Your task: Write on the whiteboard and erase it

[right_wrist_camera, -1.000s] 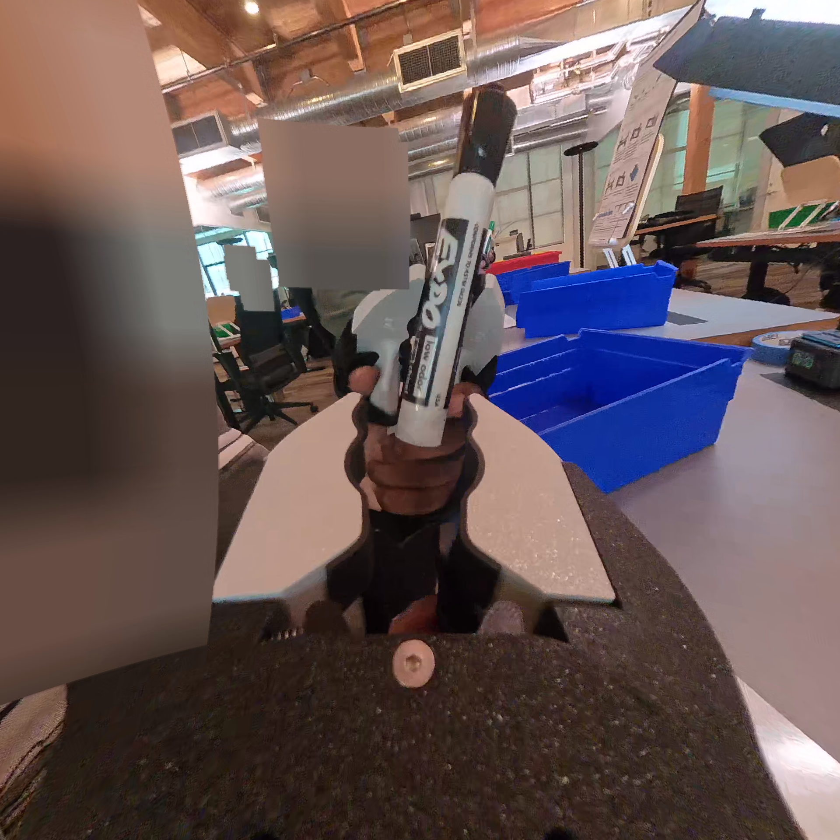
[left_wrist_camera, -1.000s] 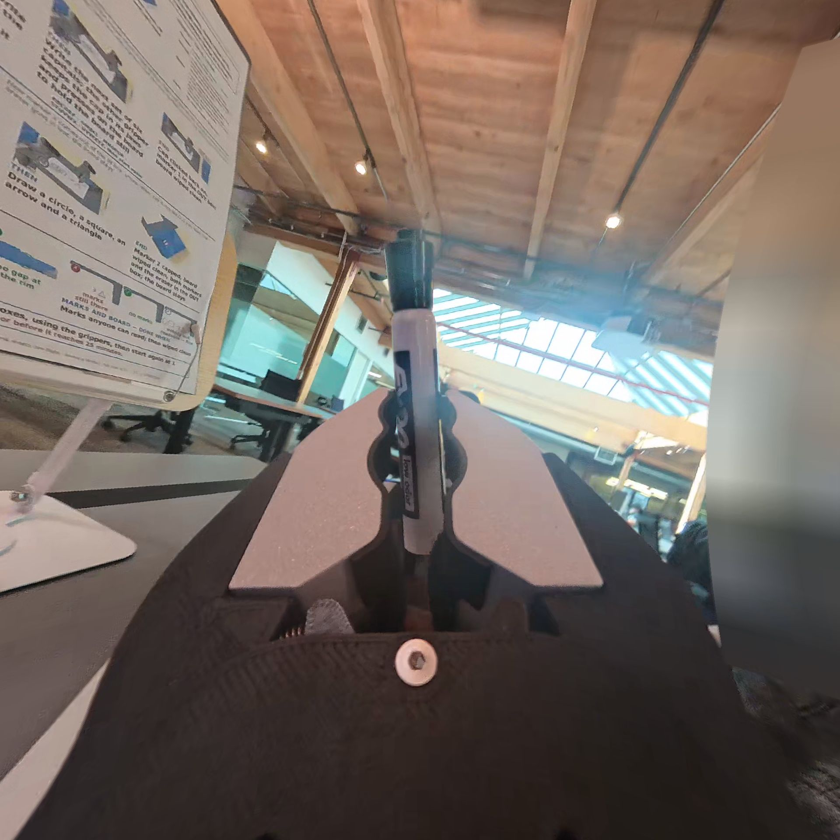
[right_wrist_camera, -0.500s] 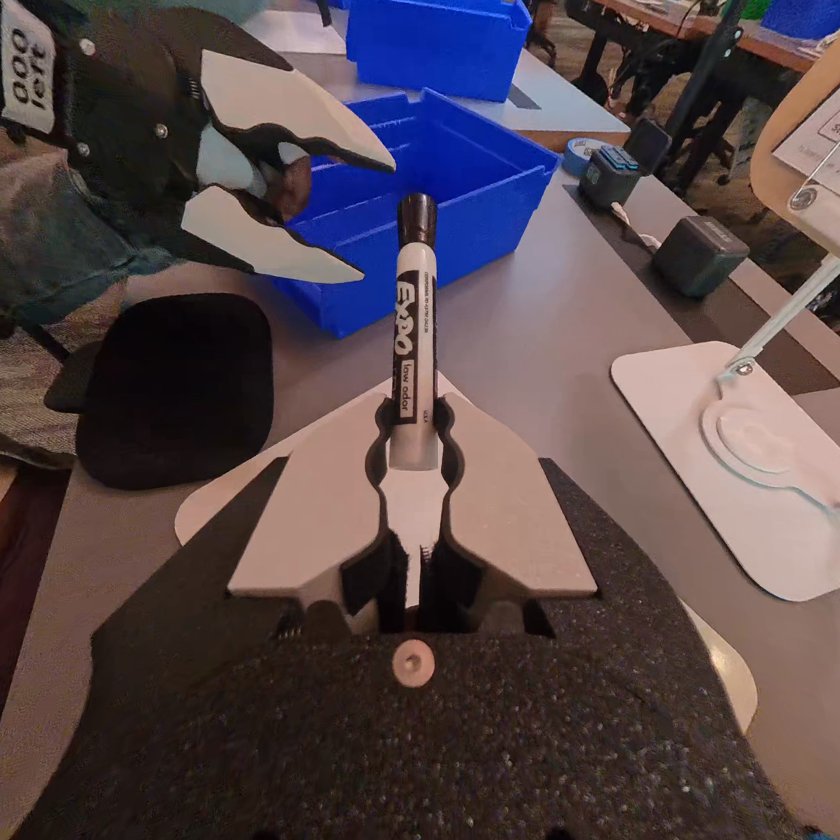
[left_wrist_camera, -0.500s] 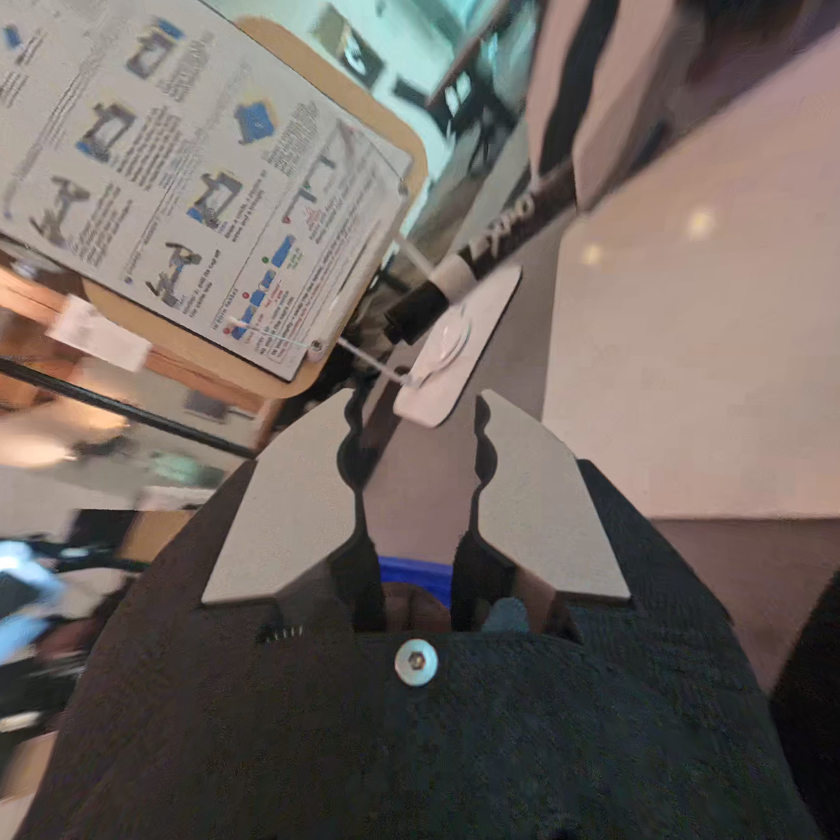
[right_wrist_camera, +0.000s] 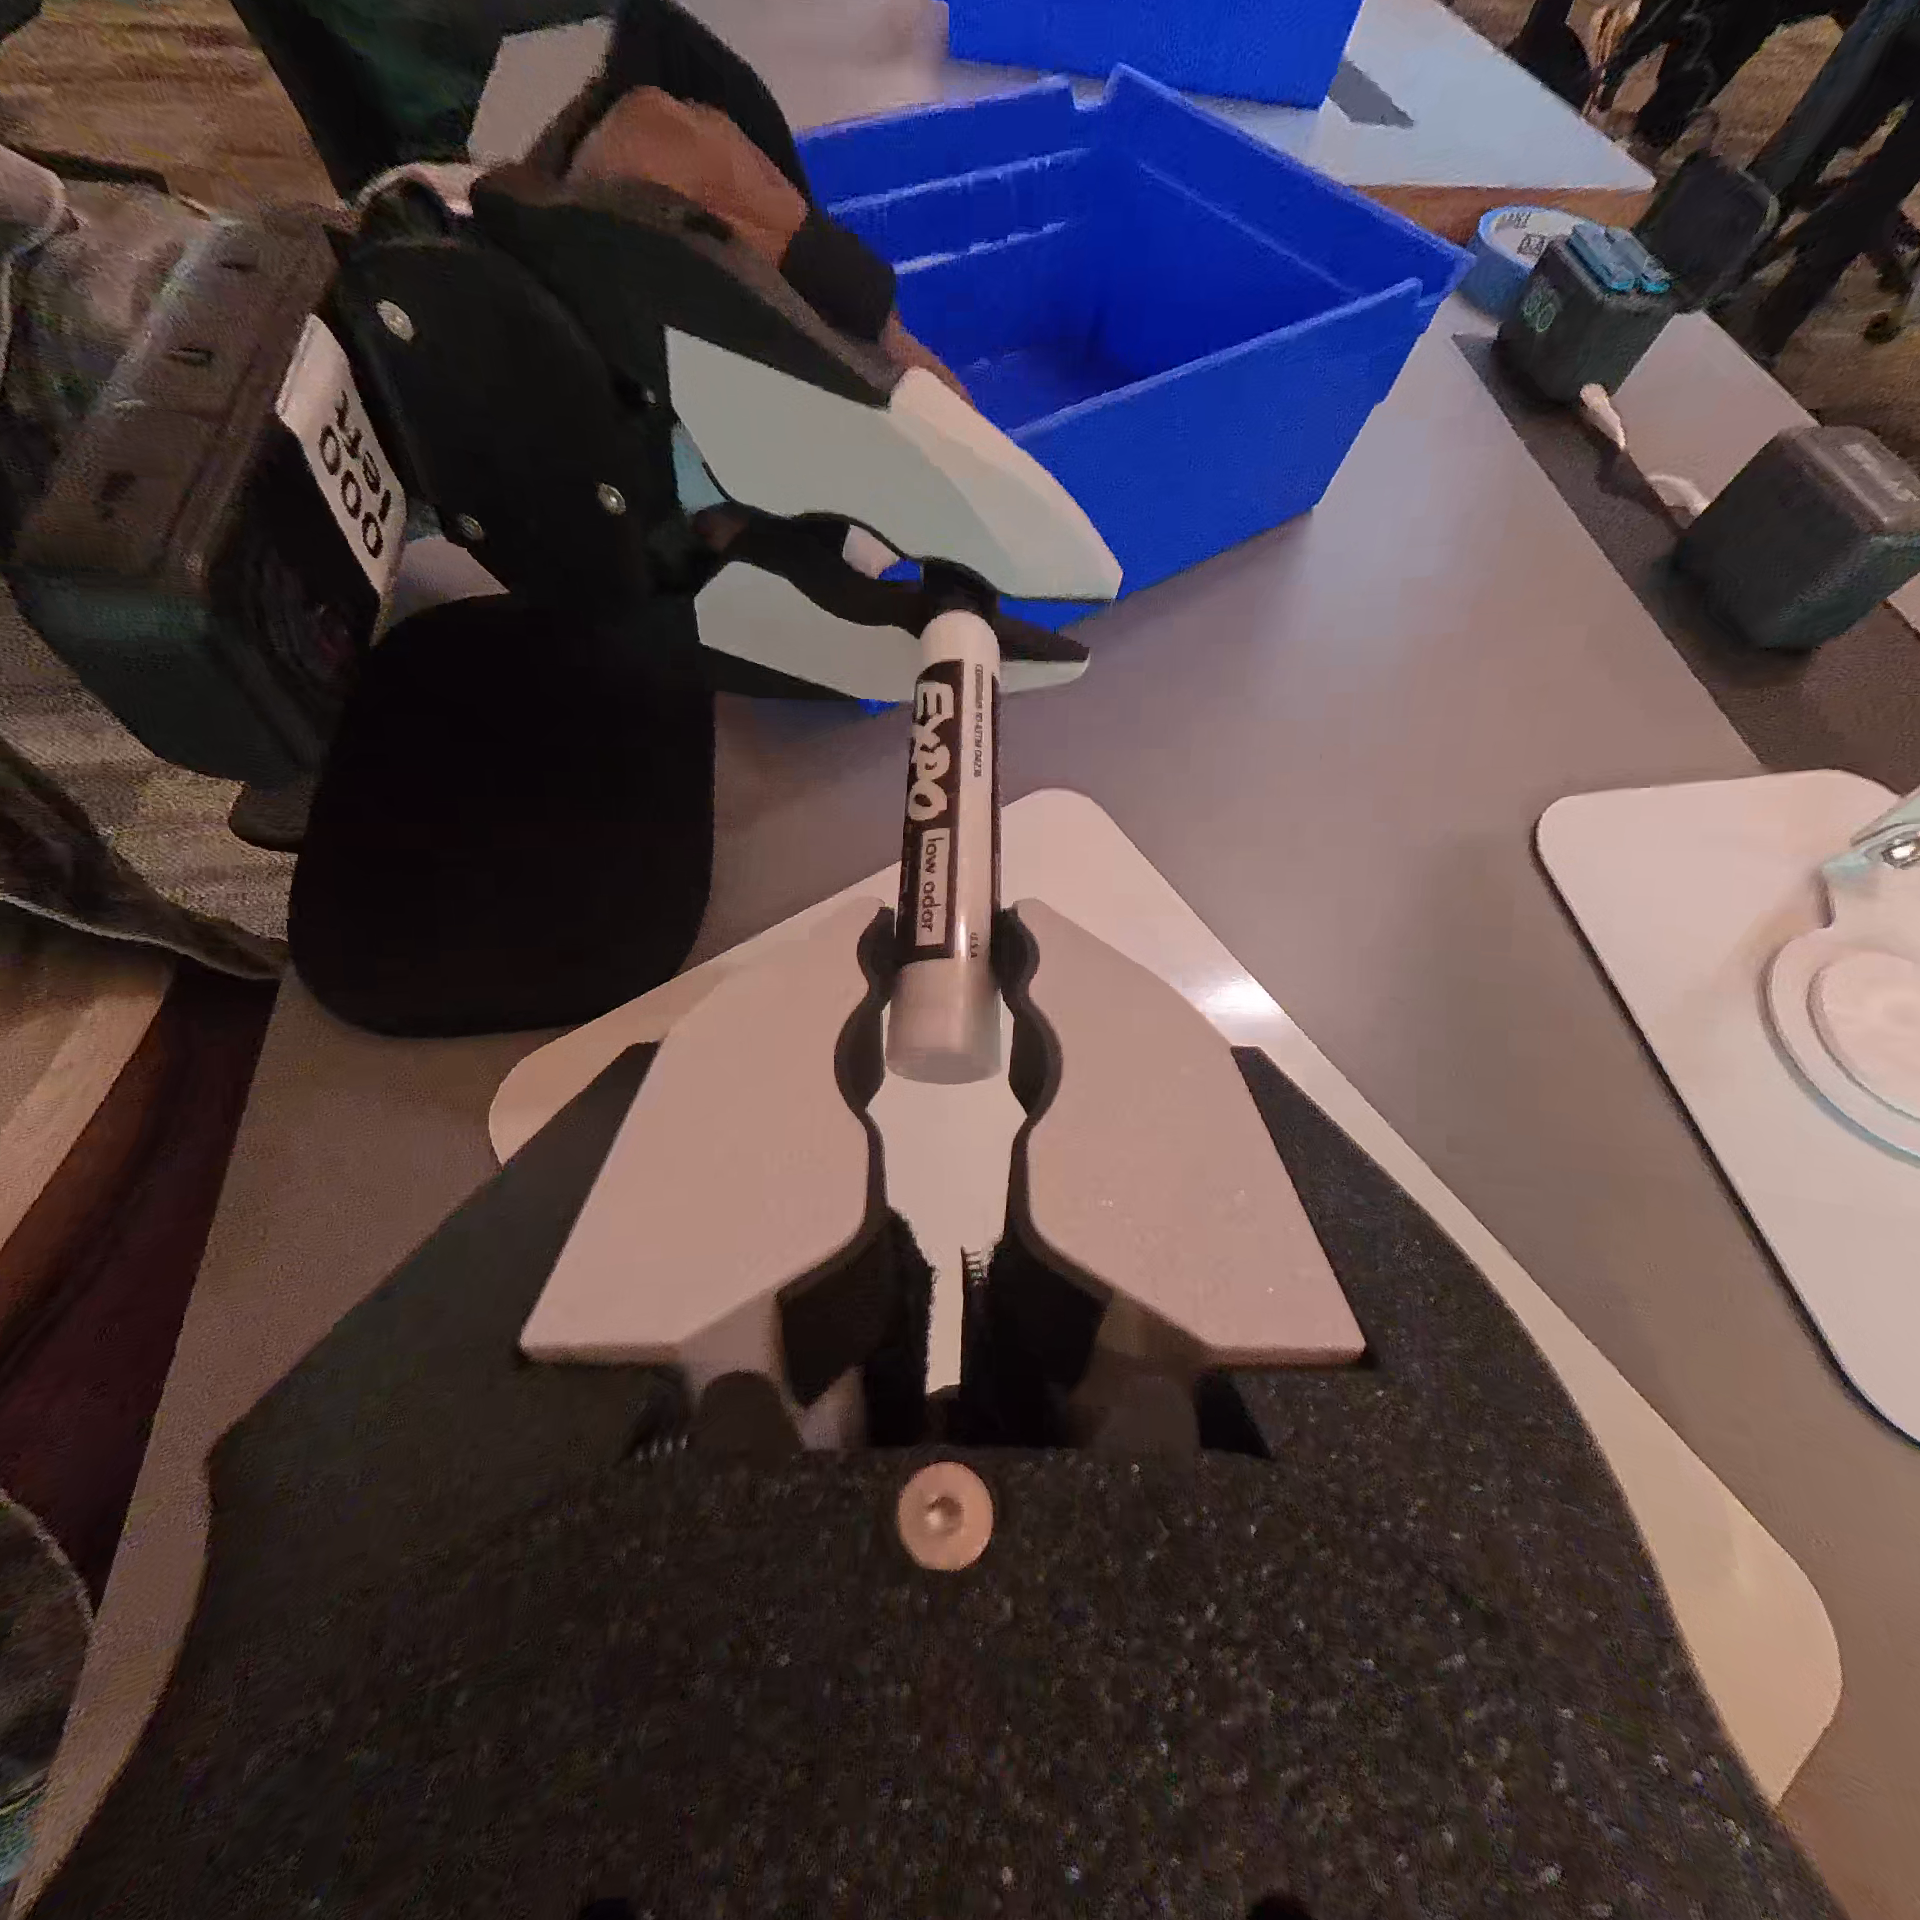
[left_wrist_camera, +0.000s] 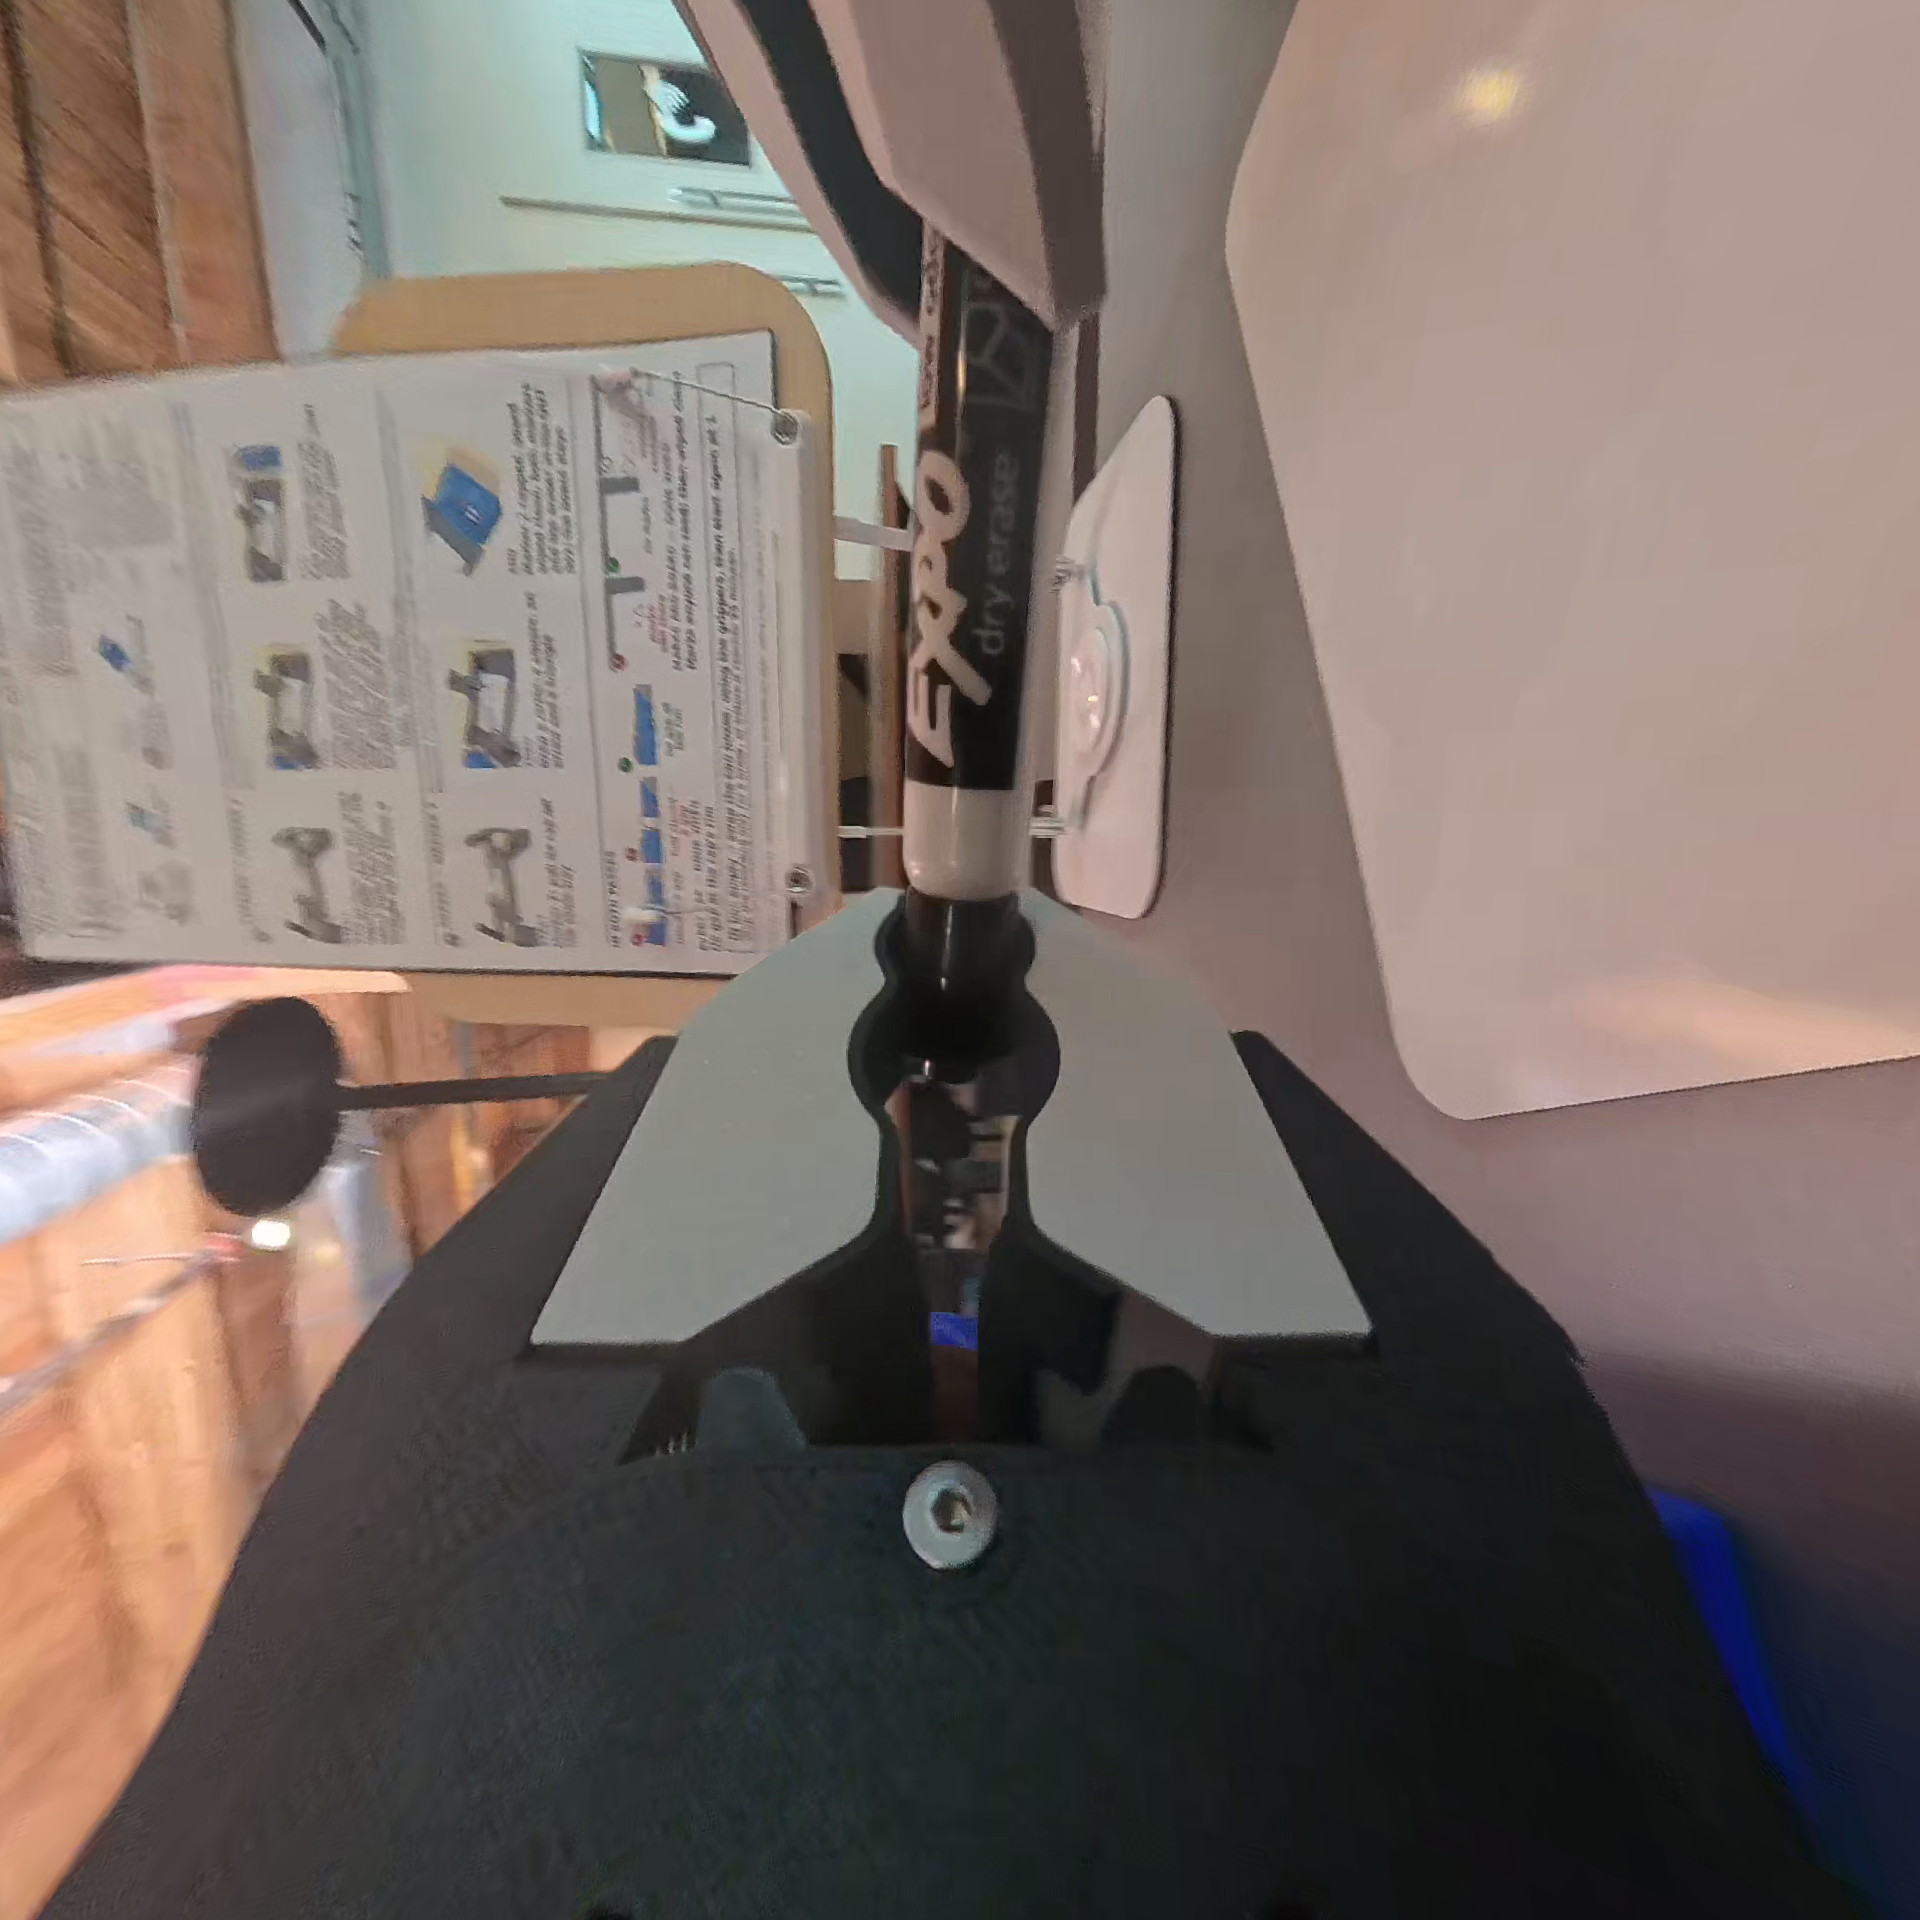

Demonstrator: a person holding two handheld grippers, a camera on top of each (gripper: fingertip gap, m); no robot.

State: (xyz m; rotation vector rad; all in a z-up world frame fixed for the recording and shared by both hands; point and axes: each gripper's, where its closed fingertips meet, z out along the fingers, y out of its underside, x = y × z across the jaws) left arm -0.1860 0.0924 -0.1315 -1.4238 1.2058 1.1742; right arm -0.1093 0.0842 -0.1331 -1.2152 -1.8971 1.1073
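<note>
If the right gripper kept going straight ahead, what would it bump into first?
Probably the left gripper, which is clamped on the cap end of the marker that the right gripper holds. The blue bin sits behind.

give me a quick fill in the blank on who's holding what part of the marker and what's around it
1. The right gripper is shut on the marker's ____ end.
2. The left gripper is shut on the marker's black ____.
3. Behind the left gripper stands an open ____ bin.
4. Under the right gripper lies a blank ____.

Missing words: white barrel; cap; blue; whiteboard
</note>
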